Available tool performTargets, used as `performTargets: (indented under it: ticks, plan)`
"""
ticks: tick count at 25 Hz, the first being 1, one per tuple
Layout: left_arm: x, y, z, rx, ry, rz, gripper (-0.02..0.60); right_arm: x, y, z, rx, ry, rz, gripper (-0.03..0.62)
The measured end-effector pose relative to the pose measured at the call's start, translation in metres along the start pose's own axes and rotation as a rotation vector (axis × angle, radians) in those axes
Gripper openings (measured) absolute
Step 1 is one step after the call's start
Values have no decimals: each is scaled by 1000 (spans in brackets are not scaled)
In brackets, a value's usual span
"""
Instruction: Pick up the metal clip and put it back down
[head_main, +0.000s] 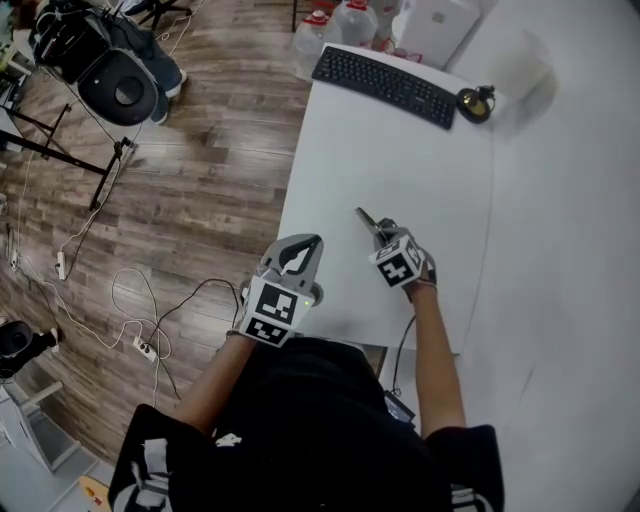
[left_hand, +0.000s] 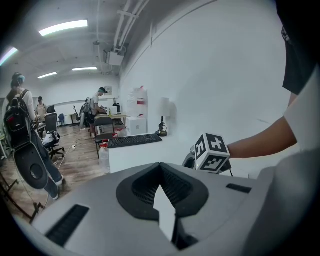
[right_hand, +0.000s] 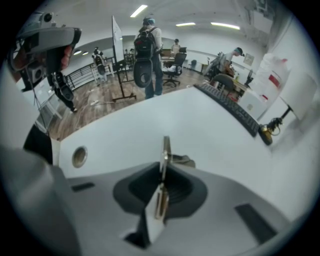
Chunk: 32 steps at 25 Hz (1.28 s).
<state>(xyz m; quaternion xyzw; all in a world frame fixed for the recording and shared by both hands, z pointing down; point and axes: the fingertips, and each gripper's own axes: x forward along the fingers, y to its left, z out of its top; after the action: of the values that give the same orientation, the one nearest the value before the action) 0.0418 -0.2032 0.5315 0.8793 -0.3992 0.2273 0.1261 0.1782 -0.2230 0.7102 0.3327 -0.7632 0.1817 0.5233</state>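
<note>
Pinching the thin silvery metal clip (right_hand: 164, 152) edge-on in the right gripper (right_hand: 160, 196), jaws closed on its near end, over the white table (head_main: 400, 150). Likely light, stiff, slick: best squeezed across the flat faces. Keeping left gripper (left_hand: 167, 212) closed, empty.

My right tongs (right_hand: 161, 192) cover the near end of the thin silver metal clip (right_hand: 164, 152); in the head view their marker cube (head_main: 398, 262) hides where they meet. The small dark-and-brass object (head_main: 476, 103) beside the black keyboard (head_main: 385, 85) is too small to name.
</note>
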Motion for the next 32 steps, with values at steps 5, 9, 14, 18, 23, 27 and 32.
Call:
performTargets:
  ticks: [5, 9, 14, 18, 23, 27, 32]
  plan:
    - [-9, 4, 0, 8, -9, 6, 25, -5, 5, -1, 44, -14, -17, 46]
    - [-15, 10, 3, 14, -21, 18, 25, -12, 10, 3, 80, -49, -14, 46]
    - [-27, 17, 7, 26, -43, 25, 25, -33, 13, 15, 129, -113, -50, 46]
    - [-34, 20, 11, 39, -61, 32, 25, -53, 9, 23, 144, -154, -102, 44]
    - [-50, 29, 26, 62, -98, 48, 25, -85, 8, 40, 180, -217, -156, 44]
    - [-63, 37, 38, 83, -132, 62, 25, -115, 8, 55, 225, -289, -198, 44]
    - [-76, 45, 53, 97, -173, 79, 25, -158, 8, 76, 259, -405, -253, 44]
